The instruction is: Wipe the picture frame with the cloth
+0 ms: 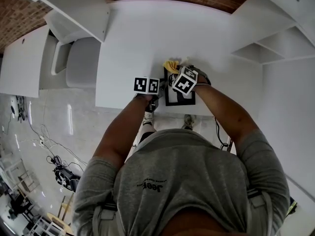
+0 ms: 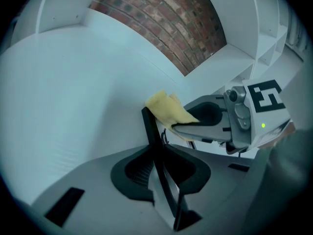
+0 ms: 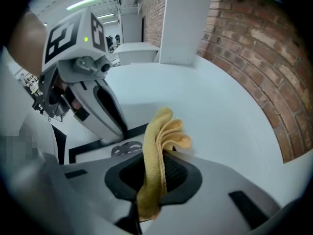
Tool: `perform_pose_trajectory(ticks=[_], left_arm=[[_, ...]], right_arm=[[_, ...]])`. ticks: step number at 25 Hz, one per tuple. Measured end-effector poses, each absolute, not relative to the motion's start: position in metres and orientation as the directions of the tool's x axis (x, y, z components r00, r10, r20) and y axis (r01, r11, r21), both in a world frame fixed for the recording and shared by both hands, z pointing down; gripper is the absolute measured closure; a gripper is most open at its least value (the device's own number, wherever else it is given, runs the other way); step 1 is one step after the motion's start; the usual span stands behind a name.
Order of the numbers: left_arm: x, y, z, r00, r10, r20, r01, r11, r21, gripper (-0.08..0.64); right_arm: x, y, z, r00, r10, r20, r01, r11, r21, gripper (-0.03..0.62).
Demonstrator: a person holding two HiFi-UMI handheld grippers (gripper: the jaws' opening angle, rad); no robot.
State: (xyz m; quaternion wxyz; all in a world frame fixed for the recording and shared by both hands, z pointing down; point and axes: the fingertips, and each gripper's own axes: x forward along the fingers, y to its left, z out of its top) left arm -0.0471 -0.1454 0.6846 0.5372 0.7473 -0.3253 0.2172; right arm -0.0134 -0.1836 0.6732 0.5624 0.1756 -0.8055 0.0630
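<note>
Wiping step: left claw (image 2: 157,155) clamps our picture frame (image 2: 149,126), right claw (image 3: 154,175) pinches the cloth (image 3: 161,131); next we sweep across.

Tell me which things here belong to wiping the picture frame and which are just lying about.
In the job: picture frame, gripped by the left tongs; yellow cloth, gripped by the right tongs.
Just lying about: grey chair; floor cables; white shelves.
</note>
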Motion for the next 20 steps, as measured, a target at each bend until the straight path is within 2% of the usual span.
perform_pose_trajectory(ticks=[13, 20], left_arm=[[-0.048, -0.146, 0.685, 0.689, -0.258, 0.677, -0.724, -0.214, 0.656, 0.472], [-0.048, -0.146, 0.684, 0.689, -0.259, 0.677, -0.724, -0.21, 0.657, 0.472]], right_arm=[[-0.007, -0.111, 0.675, -0.274, -0.136, 0.952, -0.328, 0.944, 0.041, 0.532], [-0.003, -0.067, 0.674, -0.271, -0.076, 0.959, -0.249, 0.969, 0.007, 0.532]])
